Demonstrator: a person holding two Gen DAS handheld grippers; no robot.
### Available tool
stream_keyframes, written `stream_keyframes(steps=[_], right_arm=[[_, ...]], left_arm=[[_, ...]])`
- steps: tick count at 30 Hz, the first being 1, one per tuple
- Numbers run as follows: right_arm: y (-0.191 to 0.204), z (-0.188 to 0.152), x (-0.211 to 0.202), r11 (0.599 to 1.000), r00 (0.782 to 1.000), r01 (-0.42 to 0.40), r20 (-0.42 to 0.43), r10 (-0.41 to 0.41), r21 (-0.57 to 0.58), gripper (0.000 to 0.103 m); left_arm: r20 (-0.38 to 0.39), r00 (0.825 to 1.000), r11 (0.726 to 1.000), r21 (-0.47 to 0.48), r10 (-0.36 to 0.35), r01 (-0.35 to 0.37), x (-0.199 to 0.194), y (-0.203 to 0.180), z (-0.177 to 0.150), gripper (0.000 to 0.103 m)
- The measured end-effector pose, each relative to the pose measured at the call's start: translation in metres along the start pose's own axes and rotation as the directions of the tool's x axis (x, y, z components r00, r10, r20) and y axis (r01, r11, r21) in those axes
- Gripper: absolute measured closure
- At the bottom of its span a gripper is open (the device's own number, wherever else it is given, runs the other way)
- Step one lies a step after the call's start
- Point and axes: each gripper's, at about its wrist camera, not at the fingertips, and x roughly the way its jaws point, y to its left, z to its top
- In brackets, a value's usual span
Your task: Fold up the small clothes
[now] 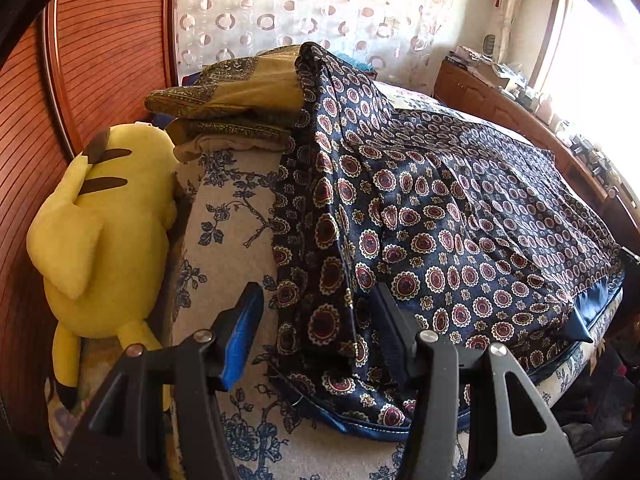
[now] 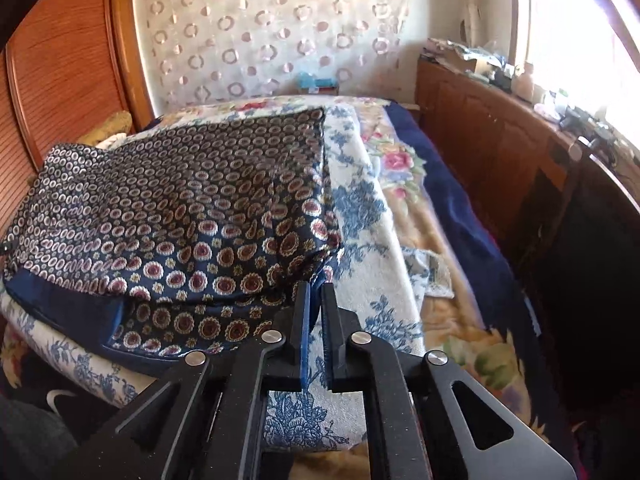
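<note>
A dark blue garment (image 1: 460,216) printed with red and white medallions lies spread on the floral bed sheet (image 1: 232,248); its far left part rises in a peak over a stack of cloth. My left gripper (image 1: 316,308) is open over the garment's near left edge. A fold of the fabric lies between its fingers, and the pads stand clear of it. In the right wrist view the same garment (image 2: 180,208) fills the left half. My right gripper (image 2: 315,285) is shut, its tips pinching the garment's near right corner at the blue hem.
A yellow plush toy (image 1: 104,232) lies against the wooden headboard (image 1: 100,60) on the left. Folded olive-gold cloths (image 1: 240,96) are stacked behind the garment. A flowered blanket (image 2: 440,240) covers the bed's right side. A wooden cabinet (image 2: 500,152) with clutter on top runs under the window.
</note>
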Motion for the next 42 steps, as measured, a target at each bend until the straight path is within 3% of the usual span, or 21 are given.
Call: stream_keyframes(steps=[3,7,8,13,21,22,23,26,28,31,35,42], right_arm=[[0.005,0.009,-0.012,0.999,0.998,0.035,0.047,-0.034,-0.024,0.094],[0.019,0.025,-0.024,0.999,0.995,-0.011,0.101,0.015,-0.042,0.063],[0.023,0.028,-0.025,0.999,0.994,-0.019,0.109,0.024,-0.048,0.060],[0.056,0.036,-0.016,0.991,0.990,-0.078,0.106,0.090,-0.109,0.059],[0.108,0.024,0.024,0.969,0.986,-0.159,0.023,0.166,-0.189,0.059],[0.111,0.023,0.025,0.967,0.985,-0.165,0.021,0.172,-0.193,0.058],[0.112,0.021,0.027,0.966,0.984,-0.172,0.017,0.178,-0.192,0.058],[0.109,0.019,0.029,0.968,0.983,-0.178,0.012,0.183,-0.178,0.058],[0.103,0.016,0.029,0.971,0.983,-0.179,0.011,0.183,-0.160,0.058],[0.090,0.011,0.026,0.976,0.983,-0.177,0.016,0.180,-0.126,0.058],[0.077,0.004,0.024,0.982,0.986,-0.166,0.010,0.168,-0.091,0.058],[0.063,0.001,0.015,0.987,0.988,-0.152,0.031,0.154,-0.059,0.058]], left_arm=[[0.003,1.000,1.000,0.002,0.002,-0.002,0.000,0.000,0.000,0.049],[0.010,1.000,1.000,0.002,0.005,-0.005,0.000,-0.002,-0.001,0.049],[0.012,1.000,1.000,0.003,0.006,-0.006,0.000,-0.002,-0.001,0.048],[0.026,0.999,1.000,0.005,0.020,-0.021,-0.001,-0.005,-0.004,0.048],[0.044,0.998,0.998,0.023,0.053,-0.054,-0.001,-0.013,-0.008,0.048],[0.042,0.998,0.999,0.023,0.041,-0.042,-0.001,-0.013,-0.008,0.050],[0.042,0.999,0.999,0.024,0.027,-0.028,-0.001,-0.012,-0.007,0.066],[0.043,0.999,1.000,0.014,-0.005,0.005,0.000,-0.008,-0.005,0.091],[0.042,0.997,0.998,0.006,-0.058,0.058,0.001,-0.008,-0.005,0.100],[0.053,0.997,0.998,0.016,-0.054,0.053,0.000,-0.016,-0.005,0.103],[0.111,0.987,0.992,0.050,-0.117,0.112,-0.014,-0.038,0.007,0.103],[0.196,0.949,0.964,0.148,-0.249,0.222,-0.033,-0.097,0.057,0.103]])
